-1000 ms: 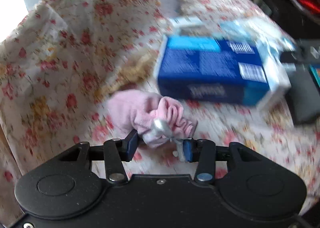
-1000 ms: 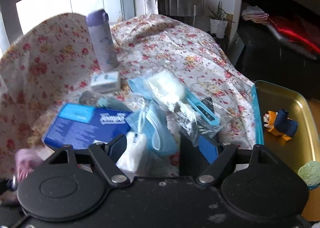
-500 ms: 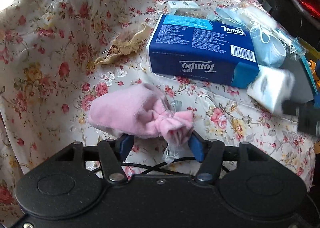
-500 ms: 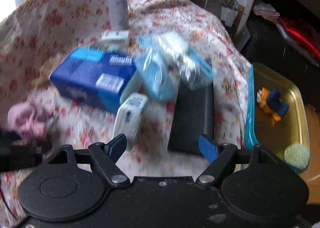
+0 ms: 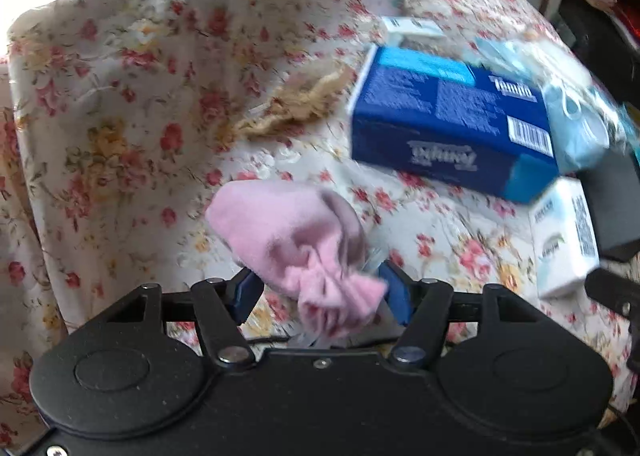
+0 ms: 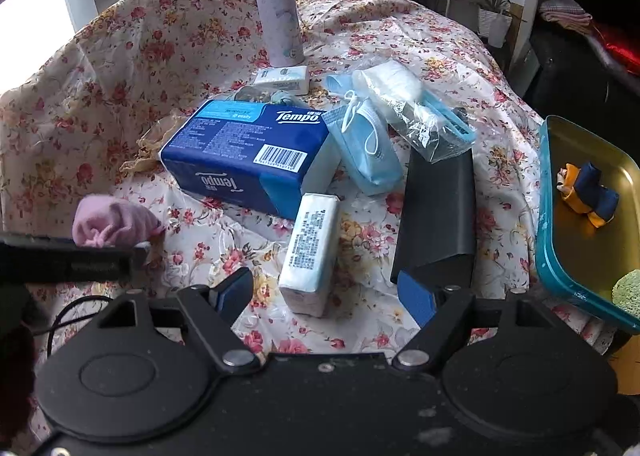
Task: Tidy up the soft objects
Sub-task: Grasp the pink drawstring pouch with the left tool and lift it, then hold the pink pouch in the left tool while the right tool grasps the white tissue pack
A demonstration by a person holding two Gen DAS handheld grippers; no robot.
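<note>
The left gripper (image 5: 320, 290) is opening around a soft, bunched pink sock (image 5: 292, 236) while the right gripper (image 6: 326, 294) is hanging wide open, gripping nothing

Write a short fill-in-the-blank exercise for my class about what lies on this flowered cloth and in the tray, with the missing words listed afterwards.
1. The soft bundle between the left gripper's fingers is coloured ____.
2. The large blue tissue pack carries the brand name ____.
3. The bottle standing behind the packs has a lid coloured ____.
4. The small toy figure lies inside the ____ at the right edge.

Missing words: pink; Tempo; purple; tray
</note>
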